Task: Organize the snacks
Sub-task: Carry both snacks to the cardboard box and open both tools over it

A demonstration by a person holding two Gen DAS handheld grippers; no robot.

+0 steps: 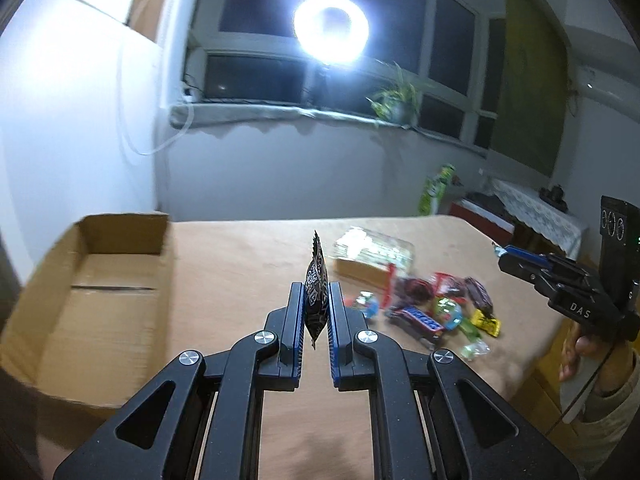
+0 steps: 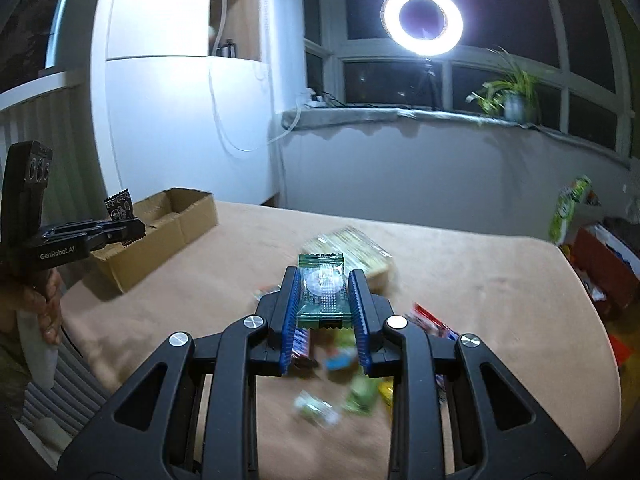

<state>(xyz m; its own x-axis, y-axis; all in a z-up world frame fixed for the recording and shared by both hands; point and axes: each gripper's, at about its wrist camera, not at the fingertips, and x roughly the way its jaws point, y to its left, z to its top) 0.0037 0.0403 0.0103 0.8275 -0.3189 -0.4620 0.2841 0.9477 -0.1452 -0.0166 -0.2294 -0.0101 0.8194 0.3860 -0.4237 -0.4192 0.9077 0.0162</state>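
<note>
My left gripper (image 1: 316, 292) is shut on a black patterned snack packet (image 1: 317, 292), held upright above the table, right of the open cardboard box (image 1: 100, 280). It also shows in the right wrist view (image 2: 132, 230) with the packet (image 2: 119, 208) beside the box (image 2: 160, 232). My right gripper (image 2: 324, 284) is shut on a green clear-wrapped snack (image 2: 322, 288), held above the snack pile (image 2: 340, 376). In the left wrist view the right gripper (image 1: 506, 256) hangs at the right, above the pile (image 1: 432, 308).
A brown-clothed table (image 1: 240, 248) carries the box at left and a clear packed tray of snacks (image 1: 372, 252) behind the pile. A ring light (image 2: 422, 20) and a potted plant (image 2: 508, 96) stand by the window. Clutter sits past the table's right edge.
</note>
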